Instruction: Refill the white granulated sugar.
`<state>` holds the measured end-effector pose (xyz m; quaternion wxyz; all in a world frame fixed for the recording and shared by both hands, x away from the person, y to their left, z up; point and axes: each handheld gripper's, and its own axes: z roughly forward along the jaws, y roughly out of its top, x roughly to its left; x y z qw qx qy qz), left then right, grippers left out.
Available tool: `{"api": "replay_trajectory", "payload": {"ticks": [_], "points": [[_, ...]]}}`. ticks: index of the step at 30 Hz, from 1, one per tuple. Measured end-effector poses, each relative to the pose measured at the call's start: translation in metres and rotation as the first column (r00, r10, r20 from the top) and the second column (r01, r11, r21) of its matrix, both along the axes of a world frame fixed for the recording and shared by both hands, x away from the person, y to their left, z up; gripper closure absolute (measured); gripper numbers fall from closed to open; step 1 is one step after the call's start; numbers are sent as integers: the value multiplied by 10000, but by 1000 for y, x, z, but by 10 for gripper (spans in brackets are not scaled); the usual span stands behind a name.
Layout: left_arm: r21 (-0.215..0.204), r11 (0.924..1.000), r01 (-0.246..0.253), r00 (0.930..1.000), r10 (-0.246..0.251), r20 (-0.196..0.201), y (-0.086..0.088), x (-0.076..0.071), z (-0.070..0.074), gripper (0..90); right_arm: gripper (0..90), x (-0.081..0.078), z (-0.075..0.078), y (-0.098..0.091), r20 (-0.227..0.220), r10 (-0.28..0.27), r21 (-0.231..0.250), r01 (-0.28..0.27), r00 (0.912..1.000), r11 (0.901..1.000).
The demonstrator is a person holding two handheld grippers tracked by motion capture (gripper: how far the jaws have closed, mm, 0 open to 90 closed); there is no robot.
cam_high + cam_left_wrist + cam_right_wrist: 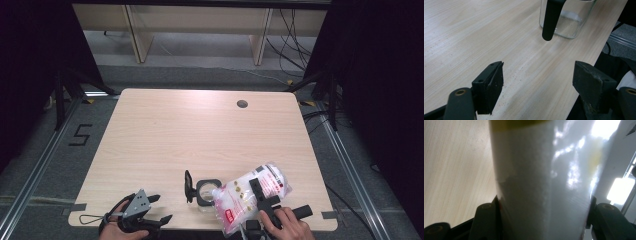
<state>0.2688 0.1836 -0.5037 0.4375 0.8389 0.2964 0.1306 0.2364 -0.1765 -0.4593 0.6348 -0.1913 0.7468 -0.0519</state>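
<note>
A clear plastic bag of white grains with red print [235,200] lies tilted at the table's near edge, its lower corner over a square glass jar [205,194]. My right gripper [264,196] is shut on the bag; in the right gripper view the bag [541,177] is pressed between both jaws of the right gripper [544,205]. The jar's black hinged lid [188,186] stands open on its left. My left gripper [160,209] rests at the near left edge, open and holding nothing. In the left gripper view, the left gripper [539,82] points toward the jar [567,23] and its black lid clasp [551,20].
The light wooden table [200,130] has a round cable hole [242,104] at the far right. Black curtains hang on both sides, with cables on the floor at the right. A taped figure 5 [80,135] marks the floor at the left.
</note>
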Motion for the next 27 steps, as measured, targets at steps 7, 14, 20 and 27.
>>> {"api": "replay_trajectory", "payload": {"ticks": [7,14,20,27], "points": [[131,9999,-6,10000,6,54,2,0,1,243,455,4,-2,0,49,131,30,-131,9999,9999],[-27,10000,-68,10000,68,-6,-1,0,-1,243,456,5,3,-3,113,255,-205,-252,9996,9995],[203,9998,-25,10000,25,9,0,1,0,243,457,4,2,-4,58,207,-29,-207,9998,9998],[-49,10000,-78,10000,78,61,0,-1,2,243,457,2,0,-2,75,186,-34,-185,9998,9998]]}}
